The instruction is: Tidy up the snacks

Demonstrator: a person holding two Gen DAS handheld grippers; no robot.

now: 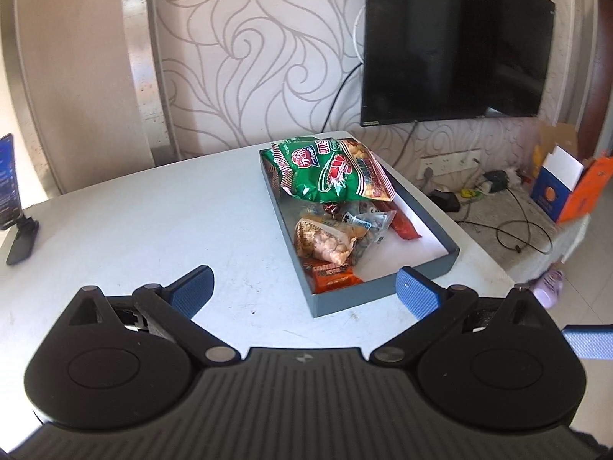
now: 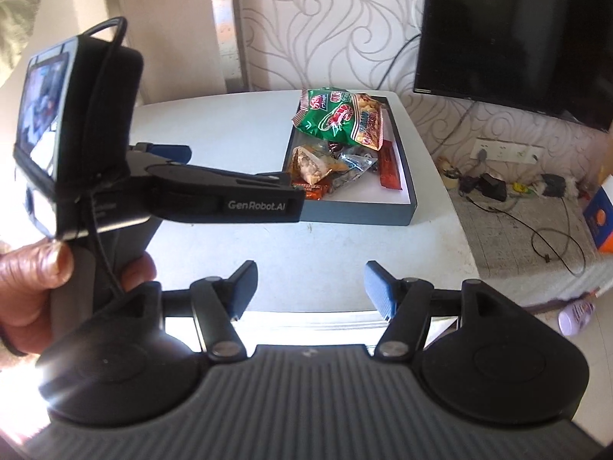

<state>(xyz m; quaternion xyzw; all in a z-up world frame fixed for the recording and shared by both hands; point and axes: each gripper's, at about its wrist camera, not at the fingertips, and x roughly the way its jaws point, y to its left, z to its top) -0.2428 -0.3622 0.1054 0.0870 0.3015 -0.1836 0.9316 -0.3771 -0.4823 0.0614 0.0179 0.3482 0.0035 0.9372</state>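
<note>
Bright daylight, glare lower left, fisheye-bent edges, slight blur

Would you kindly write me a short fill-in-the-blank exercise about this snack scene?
1. The snacks lie inside a shallow grey ____ on the white table.
2. The largest snack is a ____ bag at the far end.
3. Both tools, left tool and right tool, have jaws that are ____.

Missing words: tray; green; open

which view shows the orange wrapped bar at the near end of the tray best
The left wrist view: the orange bar lies in plain sight inside the tray's near corner. In the right wrist view the left gripper's body covers most of it, leaving only a sliver.
</note>
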